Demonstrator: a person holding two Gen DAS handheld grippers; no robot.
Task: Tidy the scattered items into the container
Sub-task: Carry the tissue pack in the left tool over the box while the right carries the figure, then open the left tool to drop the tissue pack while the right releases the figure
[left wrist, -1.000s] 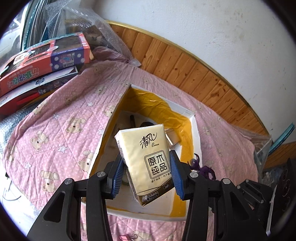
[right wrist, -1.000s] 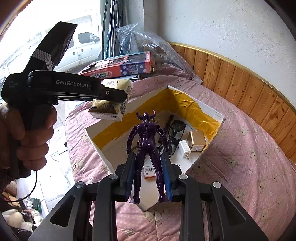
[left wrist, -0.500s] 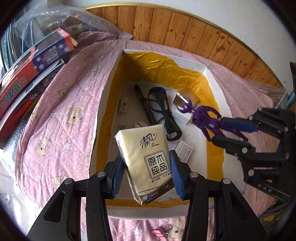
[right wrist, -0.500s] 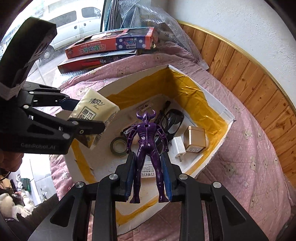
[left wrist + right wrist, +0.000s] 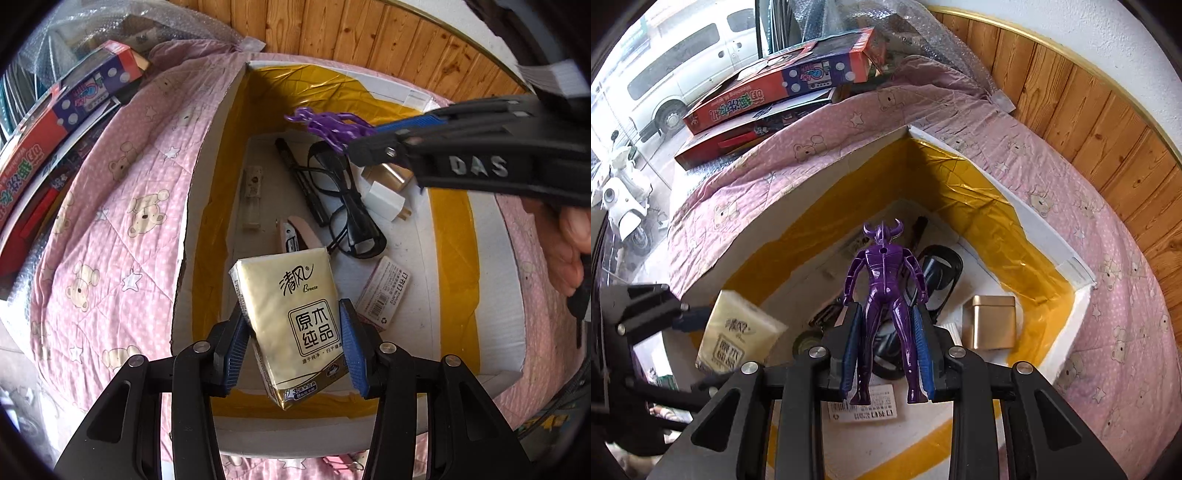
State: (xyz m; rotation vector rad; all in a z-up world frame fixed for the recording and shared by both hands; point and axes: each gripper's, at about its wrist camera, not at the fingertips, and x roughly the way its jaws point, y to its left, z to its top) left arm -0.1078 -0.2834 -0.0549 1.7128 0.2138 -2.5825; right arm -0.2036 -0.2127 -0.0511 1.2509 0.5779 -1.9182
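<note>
Over the last second both loads have swung in from outside the white box point(image 5: 496, 266) to hang above its open floor, so what remains, by my judgement, is lowering and letting go. The left gripper point(image 5: 293, 341) is clamped on the tissue pack point(image 5: 295, 317) above the box's near wall; the right gripper point(image 5: 888, 349) is clamped on the purple figure point(image 5: 884, 291), over the box's far end. The glasses point(image 5: 347, 206), gold tin point(image 5: 990, 326) and charger point(image 5: 384, 201) crowd the box's far half; bare floor shows by its right wall.
</note>
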